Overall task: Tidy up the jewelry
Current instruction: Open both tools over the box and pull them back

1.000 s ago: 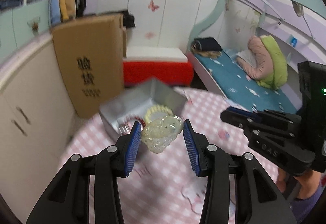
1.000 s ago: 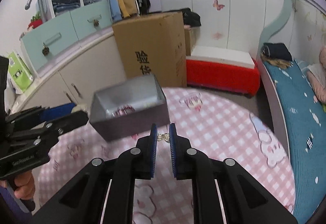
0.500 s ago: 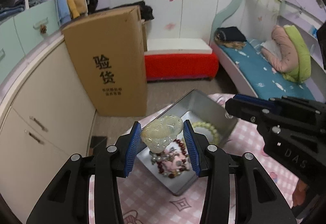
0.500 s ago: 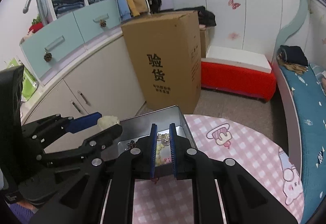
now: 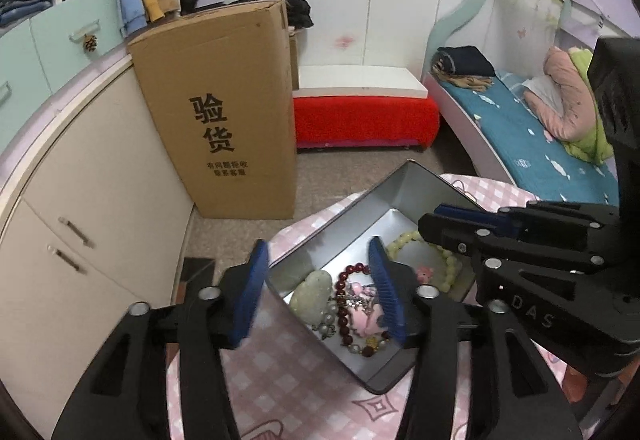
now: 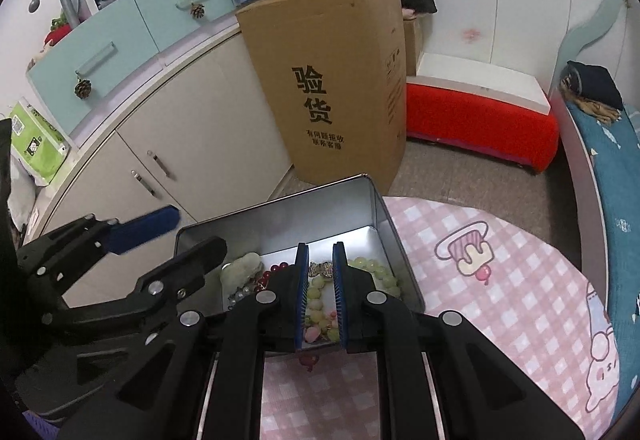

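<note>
A silver metal tin (image 5: 340, 224) (image 6: 380, 208) stands on the pink checked table. My left gripper (image 5: 320, 280) is open over its near corner. A pale green jade pendant (image 5: 312, 296) (image 6: 242, 266) lies loose in the tin beside a dark red bead bracelet (image 5: 344, 304), a pink charm (image 5: 366, 316) and a green bead bracelet (image 5: 448, 264) (image 6: 372, 272). My right gripper (image 6: 321, 268) hangs over the tin, shut on a small silver and gold earring (image 6: 321, 269). In the left wrist view the right gripper (image 5: 440, 216) reaches in from the right.
A tall cardboard box (image 5: 224, 112) (image 6: 336, 80) stands on the floor behind the tin. A cream cabinet (image 5: 80, 200) is at the left, a red bench (image 5: 364, 116) at the back, a bed (image 5: 540, 152) at the right. The tin sits near the table's far edge (image 6: 480, 208).
My left gripper opened and the jade pendant dropped into the tin. Both grippers moved forward over the tin. The right one still holds the earring.
</note>
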Demonstrator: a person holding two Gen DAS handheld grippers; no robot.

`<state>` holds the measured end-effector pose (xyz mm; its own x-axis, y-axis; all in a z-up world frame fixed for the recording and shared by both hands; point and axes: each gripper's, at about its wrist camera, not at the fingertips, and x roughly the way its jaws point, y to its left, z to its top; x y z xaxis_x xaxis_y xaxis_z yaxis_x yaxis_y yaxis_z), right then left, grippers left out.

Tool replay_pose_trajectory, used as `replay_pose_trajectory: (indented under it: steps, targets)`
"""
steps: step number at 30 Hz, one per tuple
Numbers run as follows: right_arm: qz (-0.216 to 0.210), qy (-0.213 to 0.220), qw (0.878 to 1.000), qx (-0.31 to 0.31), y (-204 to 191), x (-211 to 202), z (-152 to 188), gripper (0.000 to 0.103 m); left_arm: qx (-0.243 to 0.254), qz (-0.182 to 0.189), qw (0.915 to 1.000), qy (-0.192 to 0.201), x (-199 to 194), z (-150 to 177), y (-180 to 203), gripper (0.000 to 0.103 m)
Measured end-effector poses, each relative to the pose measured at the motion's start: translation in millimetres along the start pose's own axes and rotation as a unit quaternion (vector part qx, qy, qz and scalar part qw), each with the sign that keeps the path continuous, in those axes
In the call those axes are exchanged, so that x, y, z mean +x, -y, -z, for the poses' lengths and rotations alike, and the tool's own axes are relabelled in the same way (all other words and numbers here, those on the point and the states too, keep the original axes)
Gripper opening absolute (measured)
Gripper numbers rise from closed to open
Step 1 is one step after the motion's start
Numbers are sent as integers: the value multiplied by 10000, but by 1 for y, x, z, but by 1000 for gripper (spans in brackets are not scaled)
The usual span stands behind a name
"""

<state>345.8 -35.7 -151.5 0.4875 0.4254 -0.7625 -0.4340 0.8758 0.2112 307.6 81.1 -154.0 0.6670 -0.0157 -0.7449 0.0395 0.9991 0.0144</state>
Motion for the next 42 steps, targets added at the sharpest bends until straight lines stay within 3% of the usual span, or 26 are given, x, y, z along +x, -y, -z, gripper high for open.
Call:
replay_pose_trajectory:
  steps: [15,18,22,26,27,30,35,37,42]
  targets:
    - [-54,-385,9992,-58,-13,18,2,13,-216,-133,9997,-32,-11,4,-19,59]
    - [39,-364,9993,-74,-13,13,4,22,-248,-167,9996,-3,-15,6,-18,65]
    - [228,-197,9995,-62,-10,-6,9,39,-423,-179,9989,72,-23,9,-22,73]
    - [418,7,9990,-139,-11,-31,21,43,-440,-302,9985,133,-34,14,-20,74]
    - [457,54,9988,-146,-11,-38,24,46,-429,-317,9985,126,-37,15,-19,79]
    - [572,320,9978,-84,-10,-64,35,60,-414,-433,9980,198,-53,23,-14,79]
    - [581,738,9956,-22,-15,-111,57,62,-280,-391,9980,412,-89,37,3,79]
    - [640,910,9937,-93,-21,-129,69,77,-259,-315,9977,550,-108,45,9,81]
    - [946,1400,9855,-164,-35,-175,97,79,-331,-106,9945,987,-154,62,20,86]
